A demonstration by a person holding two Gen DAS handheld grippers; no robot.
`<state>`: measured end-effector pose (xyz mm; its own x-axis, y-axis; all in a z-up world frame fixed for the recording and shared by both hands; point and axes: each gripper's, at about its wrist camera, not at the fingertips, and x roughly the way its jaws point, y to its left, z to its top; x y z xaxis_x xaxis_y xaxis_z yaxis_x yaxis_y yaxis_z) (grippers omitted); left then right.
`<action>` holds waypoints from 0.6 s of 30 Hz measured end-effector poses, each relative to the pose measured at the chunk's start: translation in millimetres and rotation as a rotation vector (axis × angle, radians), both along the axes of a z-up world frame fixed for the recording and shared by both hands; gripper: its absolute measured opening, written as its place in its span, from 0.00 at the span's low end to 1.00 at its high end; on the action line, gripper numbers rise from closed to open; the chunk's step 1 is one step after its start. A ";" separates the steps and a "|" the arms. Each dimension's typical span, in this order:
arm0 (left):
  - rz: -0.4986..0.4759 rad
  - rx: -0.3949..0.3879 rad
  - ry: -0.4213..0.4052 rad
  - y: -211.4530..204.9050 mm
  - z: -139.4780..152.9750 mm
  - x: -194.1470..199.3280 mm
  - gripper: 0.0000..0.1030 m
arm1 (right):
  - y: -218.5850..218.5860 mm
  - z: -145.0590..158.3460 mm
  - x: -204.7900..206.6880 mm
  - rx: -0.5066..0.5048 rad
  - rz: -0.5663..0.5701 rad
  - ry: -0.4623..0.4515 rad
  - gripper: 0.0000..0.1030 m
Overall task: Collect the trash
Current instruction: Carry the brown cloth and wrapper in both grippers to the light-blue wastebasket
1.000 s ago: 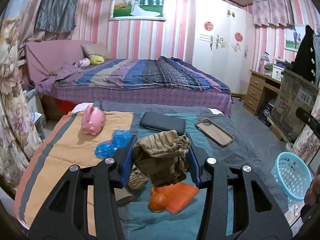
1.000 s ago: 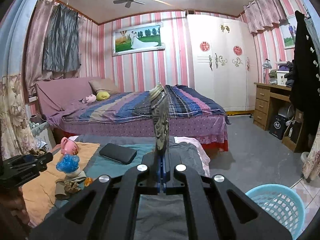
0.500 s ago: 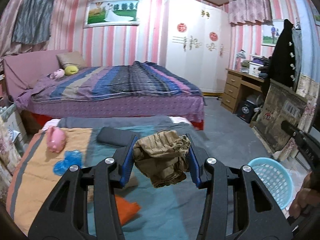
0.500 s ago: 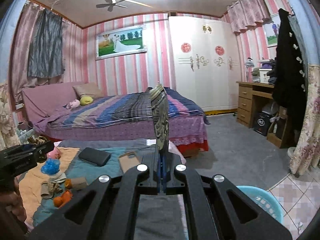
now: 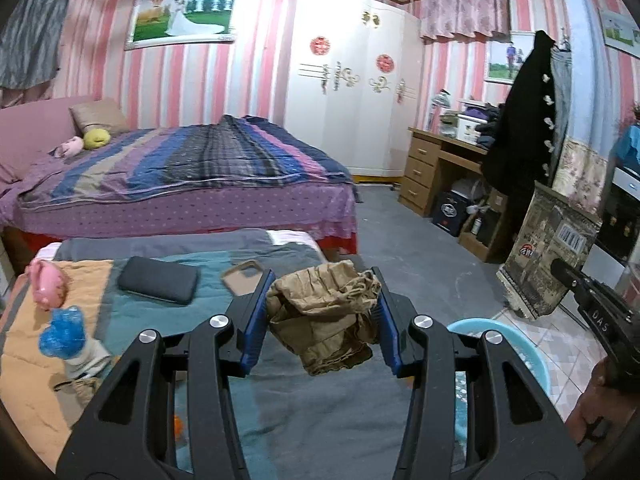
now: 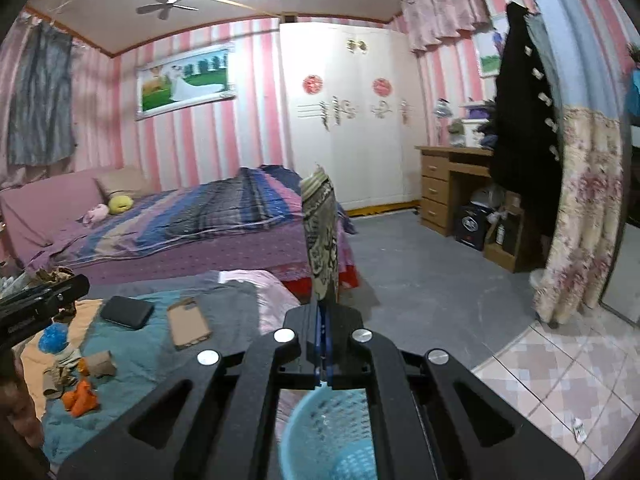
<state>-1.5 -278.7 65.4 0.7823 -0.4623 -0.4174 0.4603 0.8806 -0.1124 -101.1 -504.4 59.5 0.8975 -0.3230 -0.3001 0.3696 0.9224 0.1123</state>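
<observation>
Gripping a crumpled brown paper wad [image 5: 326, 316], the left claw [image 5: 323, 316] has its blue-padded fingers [image 5: 256, 320] pressed against both sides of it, and the wad hangs in the air between them. Below and ahead of this claw lies a low mattress under a teal blanket [image 5: 320, 420]. Forward and to its left on that blanket sit a tan phone case [image 5: 242, 276] and a dark pouch [image 5: 160, 280], apart from each other. Farther left are a pink piggy toy [image 5: 48, 284] and a blue crinkled wrapper [image 5: 62, 332]. Down to the claw's right, on the floor just past the mattress edge, stands a light blue basket [image 5: 516, 344].

The right claw [image 6: 324, 312] is closed tight on a flat patterned bag [image 6: 320, 240], which stands upright, edge-on, out of the pinched fingers. Directly beneath this claw sits the basket [image 6: 324, 432], its rim showing between the black arms. Left of it on the blanket lie more scraps: an orange wrapper [image 6: 82, 398], a cardboard tube [image 6: 100, 364] and brown paper bits [image 6: 58, 378] close together, with the blue wrapper [image 6: 52, 338] just beyond. The phone case [image 6: 188, 322] and pouch [image 6: 126, 311] lie ahead and left. A big bed [image 6: 192, 216] fills the room behind.
</observation>
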 end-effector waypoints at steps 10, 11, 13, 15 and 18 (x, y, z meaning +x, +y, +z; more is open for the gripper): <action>-0.133 0.013 0.058 -72.2 -17.5 -0.5 0.44 | -47.6 -17.4 -8.9 0.077 -0.069 0.050 0.01; -0.137 0.015 0.062 -78.2 -19.2 -0.5 0.44 | -49.3 -17.8 -9.6 0.078 -0.071 0.051 0.01; -0.148 0.010 0.074 -87.1 -23.0 0.4 0.44 | -51.7 -18.1 -11.1 0.079 -0.076 0.054 0.01; -0.162 0.008 0.083 -96.7 -26.3 -0.8 0.44 | -56.4 -20.3 -11.3 0.080 -0.086 0.066 0.01; -0.182 0.009 0.090 -108.9 -29.7 -6.2 0.44 | -59.5 -24.7 -8.2 0.078 -0.107 0.095 0.01</action>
<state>-7.8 -387.6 35.7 0.6455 -0.5887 -0.4865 0.6007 0.7848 -0.1526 -109.3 -563.9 34.8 0.8259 -0.3873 -0.4096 0.4773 0.8671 0.1425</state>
